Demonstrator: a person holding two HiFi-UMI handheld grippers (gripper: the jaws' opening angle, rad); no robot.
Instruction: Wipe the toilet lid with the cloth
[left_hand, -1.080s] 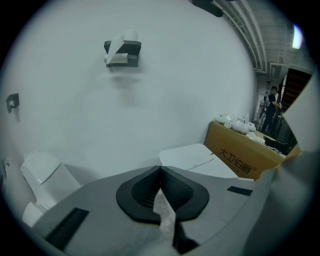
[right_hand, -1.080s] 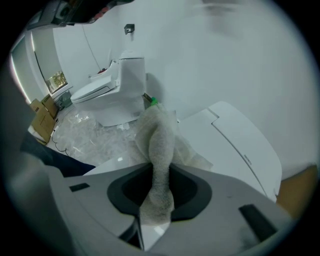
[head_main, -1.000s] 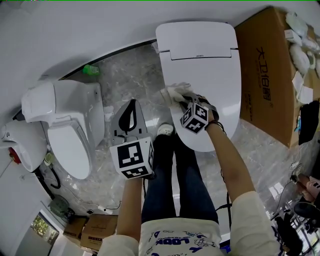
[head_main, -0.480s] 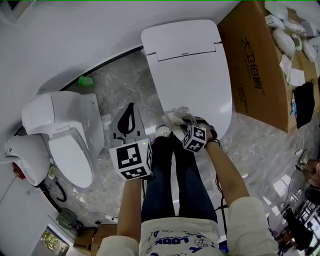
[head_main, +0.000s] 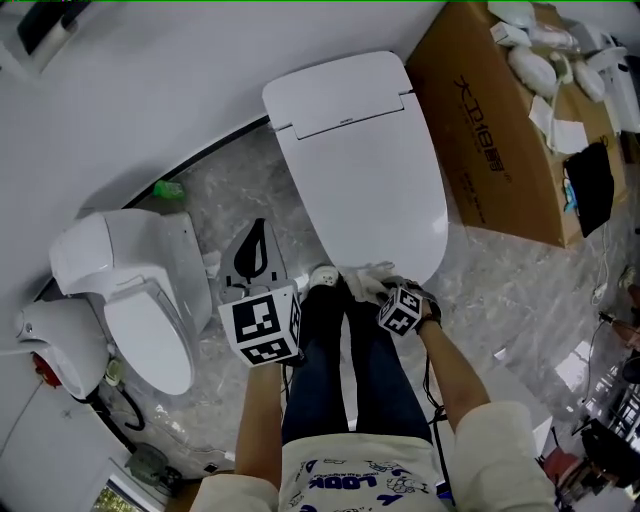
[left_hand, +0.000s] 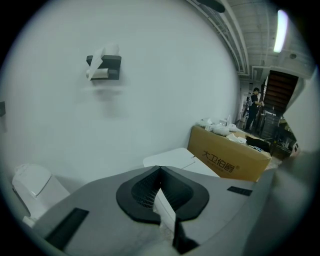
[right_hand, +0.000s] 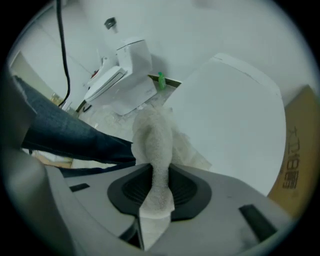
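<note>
The white toilet lid (head_main: 355, 160) is closed and lies in the middle of the head view. My right gripper (head_main: 380, 287) is at the lid's front edge, shut on a white cloth (head_main: 364, 277) that rests on the rim there. In the right gripper view the cloth (right_hand: 155, 135) bulges out of the shut jaws of my right gripper (right_hand: 159, 170), with the lid (right_hand: 235, 115) beyond it. My left gripper (head_main: 256, 232) hangs over the floor left of the toilet, touching nothing. In its own view my left gripper (left_hand: 160, 175) has its jaws together.
A second white toilet (head_main: 140, 290) stands at the left, with a green bottle (head_main: 168, 189) behind it. A big cardboard box (head_main: 500, 130) sits right of the toilet. The person's legs in jeans (head_main: 345, 370) stand at the bowl's front. A paper holder (left_hand: 104, 67) hangs on the wall.
My right gripper has dragged the cloth down the lid, from its middle to its front edge. The left gripper has hardly moved.
</note>
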